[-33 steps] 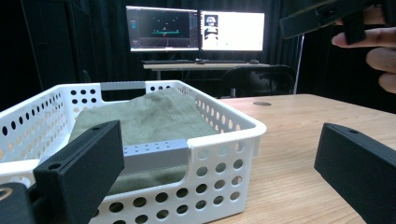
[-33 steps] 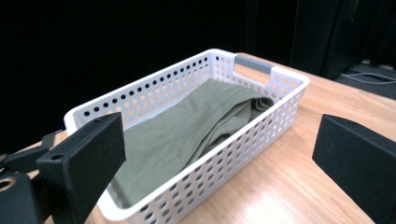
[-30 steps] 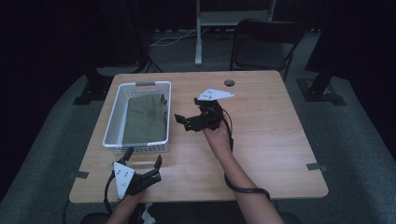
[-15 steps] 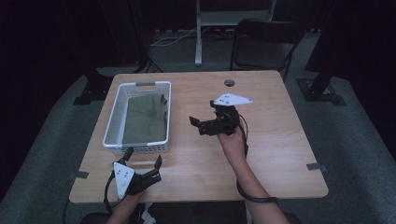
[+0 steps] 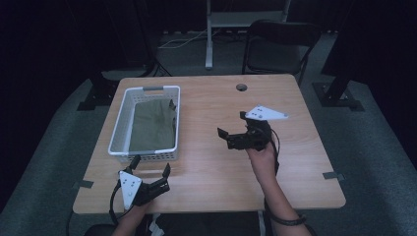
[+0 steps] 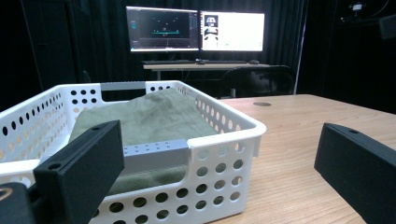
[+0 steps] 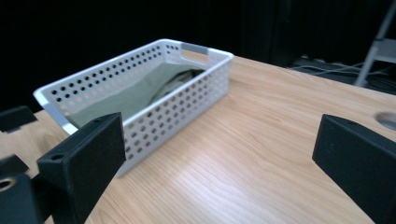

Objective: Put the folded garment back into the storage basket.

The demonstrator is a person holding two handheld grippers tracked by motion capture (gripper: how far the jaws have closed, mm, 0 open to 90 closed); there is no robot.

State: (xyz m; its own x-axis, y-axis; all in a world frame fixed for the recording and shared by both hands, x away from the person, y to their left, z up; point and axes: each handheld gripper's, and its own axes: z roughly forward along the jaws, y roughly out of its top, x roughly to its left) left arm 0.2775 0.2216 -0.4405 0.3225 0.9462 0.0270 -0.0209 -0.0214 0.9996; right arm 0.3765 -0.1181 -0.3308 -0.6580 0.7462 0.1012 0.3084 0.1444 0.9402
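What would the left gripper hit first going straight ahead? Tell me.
Most likely the near end wall of the white basket, which stands right ahead of the open left gripper. The folded green cloth lies behind that wall.

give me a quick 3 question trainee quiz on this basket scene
1. True or false: the green cloth lies inside the white basket.
2. Which gripper is nearer the basket: A the left gripper, B the right gripper?
3. Fill in: both grippers' jaws stand ____.

Key: 1 true. 2 A: in the high view it sits just below the basket's near end wall, while the right gripper hangs over bare table to the side. 3 open, holding nothing.
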